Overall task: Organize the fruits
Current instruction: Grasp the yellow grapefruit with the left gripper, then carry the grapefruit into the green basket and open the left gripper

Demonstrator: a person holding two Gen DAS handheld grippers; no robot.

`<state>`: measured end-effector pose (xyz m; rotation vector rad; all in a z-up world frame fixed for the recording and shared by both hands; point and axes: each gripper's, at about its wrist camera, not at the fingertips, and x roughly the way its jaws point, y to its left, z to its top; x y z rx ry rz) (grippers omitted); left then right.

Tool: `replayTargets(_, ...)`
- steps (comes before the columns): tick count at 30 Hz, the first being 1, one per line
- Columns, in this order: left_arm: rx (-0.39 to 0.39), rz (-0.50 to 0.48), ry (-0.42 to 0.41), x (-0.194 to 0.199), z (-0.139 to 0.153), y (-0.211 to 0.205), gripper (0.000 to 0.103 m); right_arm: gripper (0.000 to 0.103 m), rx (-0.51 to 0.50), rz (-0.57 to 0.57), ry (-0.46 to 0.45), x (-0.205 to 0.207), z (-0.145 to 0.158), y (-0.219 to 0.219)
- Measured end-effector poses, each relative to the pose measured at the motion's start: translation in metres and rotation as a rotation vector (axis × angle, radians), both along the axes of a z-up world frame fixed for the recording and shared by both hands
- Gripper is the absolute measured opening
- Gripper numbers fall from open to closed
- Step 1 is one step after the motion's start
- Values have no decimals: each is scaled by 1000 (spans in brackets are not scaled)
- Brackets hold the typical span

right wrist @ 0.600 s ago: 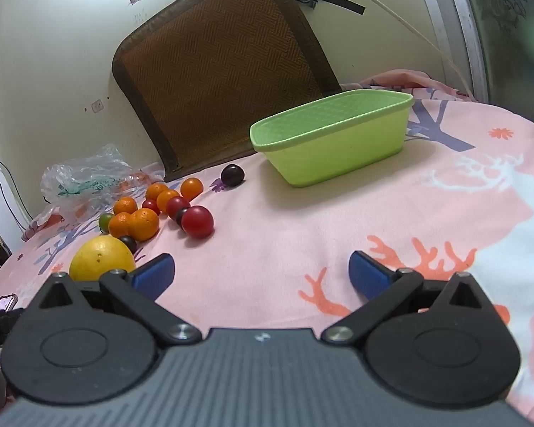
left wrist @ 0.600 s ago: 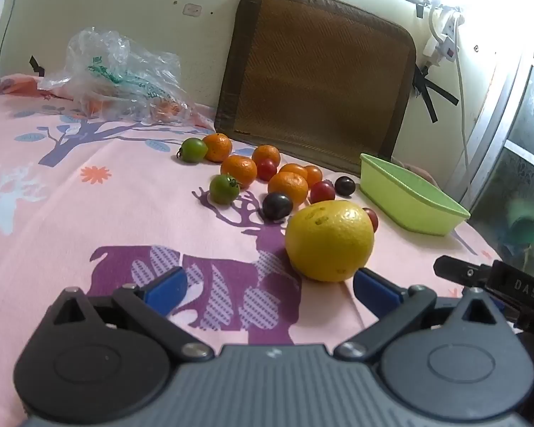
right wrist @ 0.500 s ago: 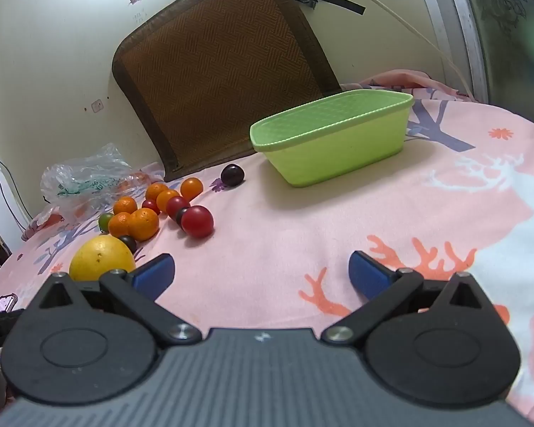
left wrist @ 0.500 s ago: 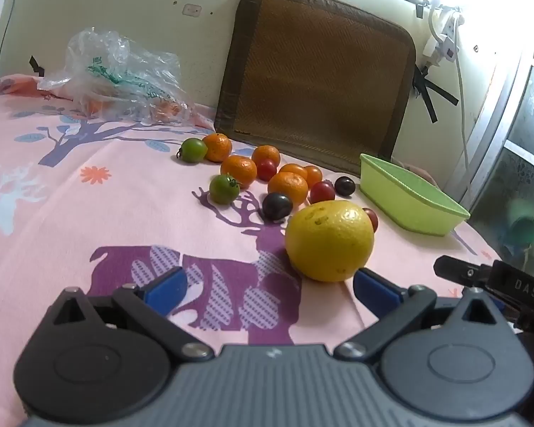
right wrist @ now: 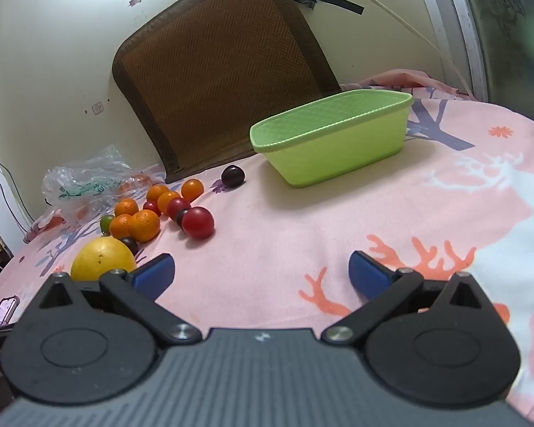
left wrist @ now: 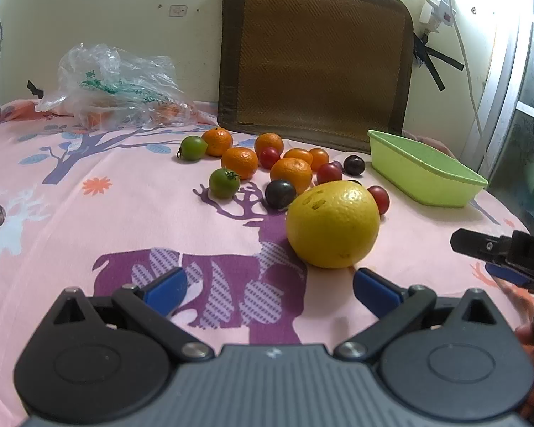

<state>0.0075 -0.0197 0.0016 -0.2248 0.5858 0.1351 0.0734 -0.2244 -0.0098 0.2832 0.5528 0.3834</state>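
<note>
Surface: pink bedsheet [left wrist: 89, 220] with purple deer and tree prints, cream wall behind, brown woven mat [left wrist: 317, 57] leaning upright at the far side.
Plastic bag: crumpled clear bag [left wrist: 114, 85] at far left, against the wall.
Tub: green tub [right wrist: 333, 138], far right of the fruit cluster, nothing visible inside; likely where the fruit goes.
Big fruit: yellow citrus [left wrist: 333, 224], nearest piece, dimpled skin with a few brown scars, sitting just ahead of the left gripper's right finger.
Small fruit: mandarins [left wrist: 291, 174], red tomatoes [right wrist: 197, 222], green tomatoes [left wrist: 224, 183] and dark plums [left wrist: 280, 194], bunched beyond the citrus, several touching.
Left gripper: left gripper [left wrist: 268, 286], jaws wide, holding nothing, low over the sheet.
Right gripper: right gripper [right wrist: 261, 272], jaws wide, holding nothing, facing the tub across bare sheet.
Risk: the citrus sits off-centre to the right of the left jaws, so closing from here would probably nudge it away instead of gripping it.
Risk: round fruit on soft cloth rolls easily; a bumped citrus could scatter the cluster behind it.
</note>
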Motion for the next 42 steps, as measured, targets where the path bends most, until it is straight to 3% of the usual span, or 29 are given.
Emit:
replayTargets(8, 27, -14, 17, -1, 1, -2, 103, 103, 3, -1, -1, -1, 0, -3)
replayTargets(11, -18, -48, 0, -11, 2, 5, 103, 103, -2, 8, -2, -2, 1, -3)
replayTargets(12, -39, -48, -8, -15, 3, 10, 103, 102, -3, 31, -7, -3, 2, -2)
replayTargets(14, -65, -37, -28, -20, 7, 19, 99, 88, -30, 110, -44, -7, 6, 3)
replayTargets(15, -73, -33, -40, -22, 11, 23, 91, 86, -57, 150, -76, -11, 9, 7)
replayTargets(16, -85, -37, -51, -23, 15, 27, 83, 85, -83, 185, -108, -14, 12, 12)
replayTargets(18, -119, -74, -63, -21, 26, 33, 76, 85, -125, 283, -178, -21, 19, 23)
replayTargets(23, -120, -165, -84, -1, 45, 22, 75, 85, -240, 496, -277, -27, 28, 54)
replayTargets(27, -82, -220, -17, 28, 40, 7, 74, 86, -279, 583, -238, -8, 26, 79)
replayTargets(28, -83, -229, 8, 35, 37, 5, 66, 86, -272, 592, -223, -2, 25, 85)
replayTargets(30, -80, -213, 29, 42, 33, 1, 60, 85, -254, 623, -190, 7, 22, 93)
replayTargets(31, -55, -212, 30, 44, 34, -2, 60, 80, -255, 646, -173, 12, 17, 98)
replayTargets(32, -33, -209, 36, 45, 36, -6, 59, 67, -253, 663, -159, 14, 13, 101)
replayTargets(37, 46, -261, -47, 55, 63, -38, 59, 64, -174, 592, -207, 13, 26, 69)
replayTargets(42, 76, -333, -97, 114, 88, -95, 60, 64, -138, 430, -298, 37, 47, 17)
